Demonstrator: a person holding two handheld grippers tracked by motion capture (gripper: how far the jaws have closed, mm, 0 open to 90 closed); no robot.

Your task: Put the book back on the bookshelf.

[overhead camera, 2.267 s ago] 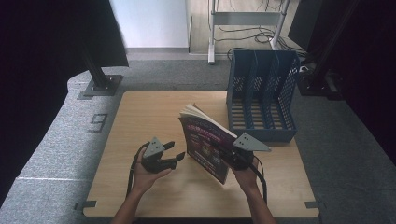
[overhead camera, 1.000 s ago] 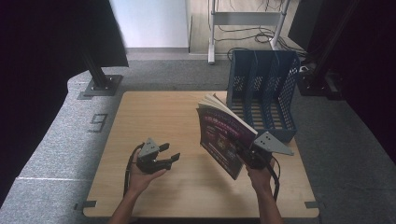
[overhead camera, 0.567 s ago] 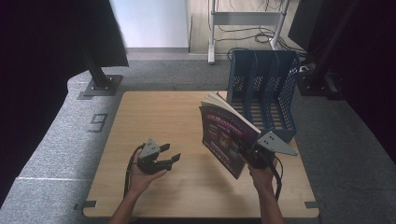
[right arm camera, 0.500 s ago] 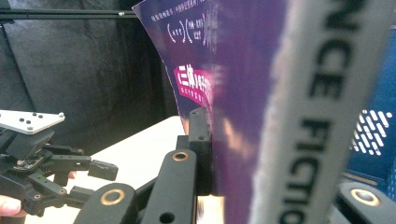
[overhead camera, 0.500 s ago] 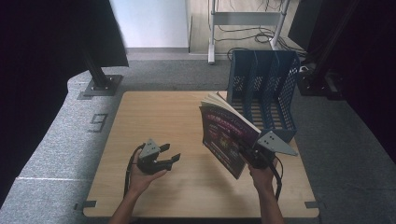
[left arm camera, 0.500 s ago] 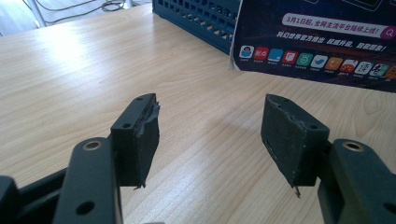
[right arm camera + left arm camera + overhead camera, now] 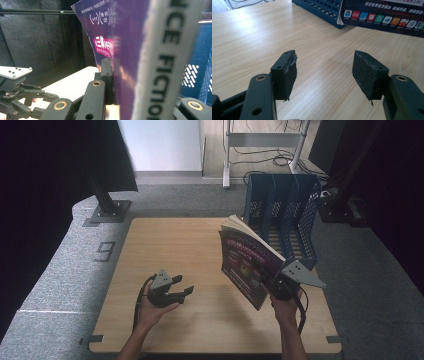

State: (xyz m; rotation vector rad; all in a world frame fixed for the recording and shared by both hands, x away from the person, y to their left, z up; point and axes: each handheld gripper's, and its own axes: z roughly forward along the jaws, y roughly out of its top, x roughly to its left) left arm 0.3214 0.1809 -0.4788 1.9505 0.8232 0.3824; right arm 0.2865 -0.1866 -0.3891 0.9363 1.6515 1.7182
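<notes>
Raised since earlier, right tool (image 7: 270, 282) clamps tilted book (image 7: 247, 262); left tool (image 7: 181, 293) agape.

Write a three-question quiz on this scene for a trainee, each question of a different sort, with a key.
1. True or false: the right claw is clamped on the book.
2. Multiple choice: the left claw is (A) shut on the book, (B) open, holding nothing, low over the table, (C) inside the file rack.
3. Fill in: the book is held tilted in the air, in front of the blue ____.

Key: 1 true; the right gripper view shows the cover pinched between the jaws. 2 B; the left gripper view shows the jaws apart with bare wood between them. 3 file rack.
</notes>
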